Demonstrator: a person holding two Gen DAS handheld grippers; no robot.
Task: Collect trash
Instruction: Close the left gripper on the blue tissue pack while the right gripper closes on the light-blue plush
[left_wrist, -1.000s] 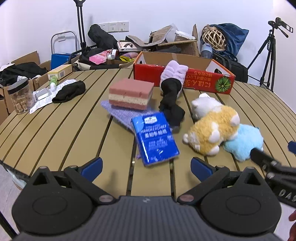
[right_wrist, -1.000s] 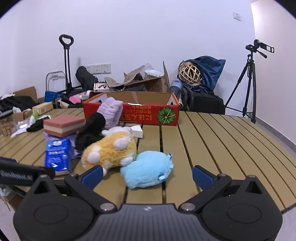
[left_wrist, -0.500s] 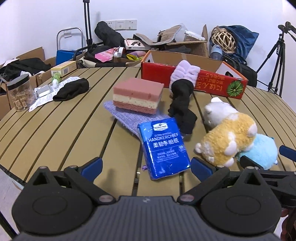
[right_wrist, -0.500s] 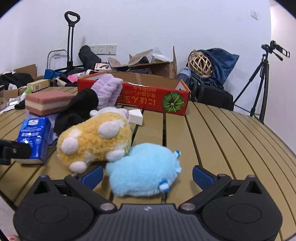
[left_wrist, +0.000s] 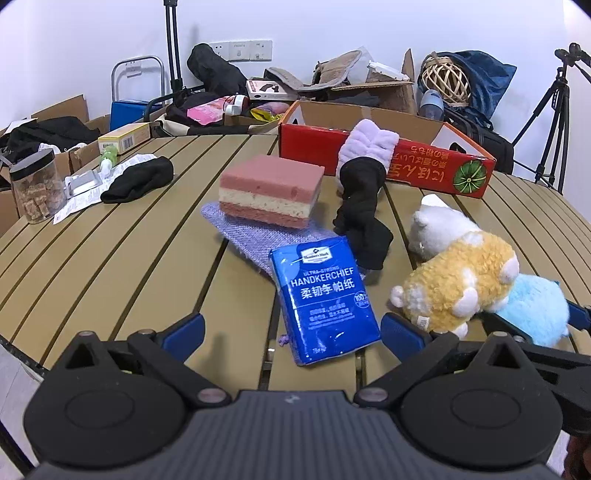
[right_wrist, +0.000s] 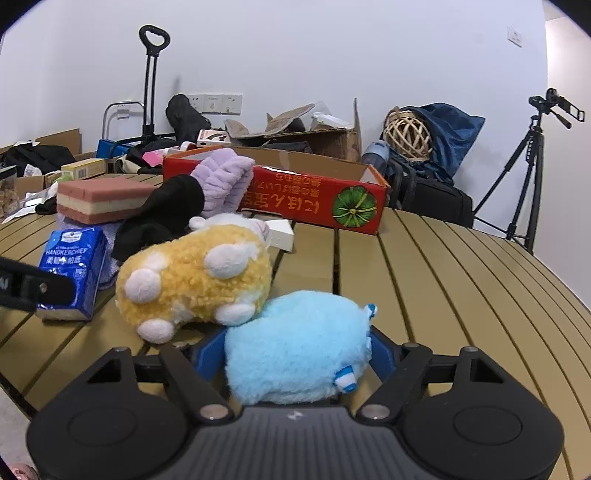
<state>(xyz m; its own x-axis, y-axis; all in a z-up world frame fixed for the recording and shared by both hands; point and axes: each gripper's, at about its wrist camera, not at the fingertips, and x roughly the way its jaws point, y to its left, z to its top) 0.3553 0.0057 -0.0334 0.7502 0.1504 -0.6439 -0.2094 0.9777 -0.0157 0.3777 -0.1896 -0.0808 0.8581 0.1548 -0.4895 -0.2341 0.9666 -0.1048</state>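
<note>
The right tool (right_wrist: 295, 354) has just been closing, and its blue pads now sit against both flanks of the blue plush (right_wrist: 295, 354), gripping it. Its underside and near end are hidden behind the tool body. The plush lies on the counter (right_wrist: 461, 280), long axis running across the tool's fingers, tagged end to the tool's right. Ahead and left, touching it, lies the yellow plush (right_wrist: 192, 273), which hides most of a white plush (right_wrist: 229, 221) beyond. The left tool (left_wrist: 291, 328) hangs wide open, nothing between the pads; the handkerchief pack (left_wrist: 323, 299) lies just ahead, long axis pointing away, slightly leftward. Its near corner overhangs a purple cloth (left_wrist: 258, 236).
</note>
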